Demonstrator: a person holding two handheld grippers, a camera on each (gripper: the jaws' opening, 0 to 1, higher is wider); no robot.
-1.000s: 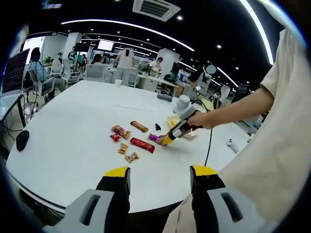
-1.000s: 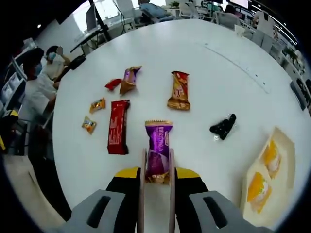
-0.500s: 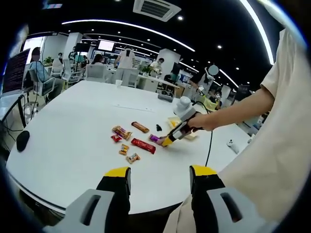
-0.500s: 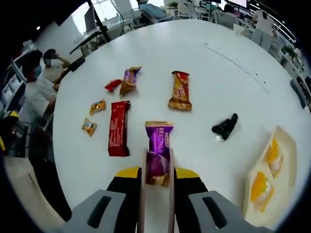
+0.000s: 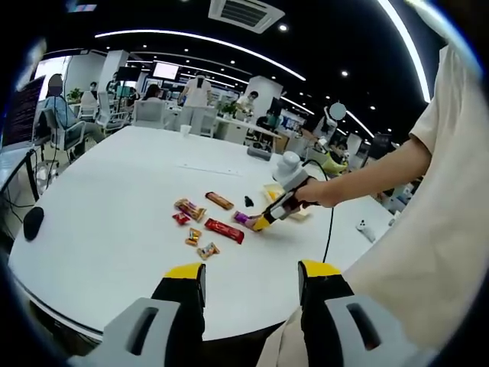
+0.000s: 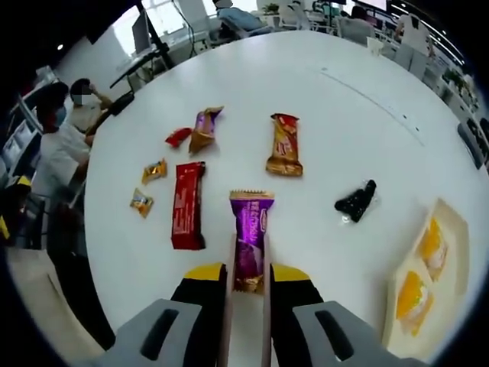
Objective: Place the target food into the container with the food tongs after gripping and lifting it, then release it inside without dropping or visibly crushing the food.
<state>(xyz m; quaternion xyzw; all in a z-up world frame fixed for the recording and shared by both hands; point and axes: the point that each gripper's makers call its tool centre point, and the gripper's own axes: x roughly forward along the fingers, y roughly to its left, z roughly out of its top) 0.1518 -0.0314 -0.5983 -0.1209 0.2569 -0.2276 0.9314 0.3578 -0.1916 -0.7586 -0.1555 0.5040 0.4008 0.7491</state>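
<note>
Purple snack [image 6: 250,237]: pinched at its near end between tongs [image 6: 247,271], ready for lifting
Right gripper [image 6: 247,281]: squeezing tongs closed
Tray [image 6: 452,229]: container, right of snack
Left gripper [image 5: 250,277]: jaws apart, idle

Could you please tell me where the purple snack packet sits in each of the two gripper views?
Left gripper view: the purple foil snack packet lies mid-table, at the tip of the right gripper.
Right gripper view: it is low centre, between the two tong blades.
Shared landmark: the long red wrapped bar lying beside it.
</note>
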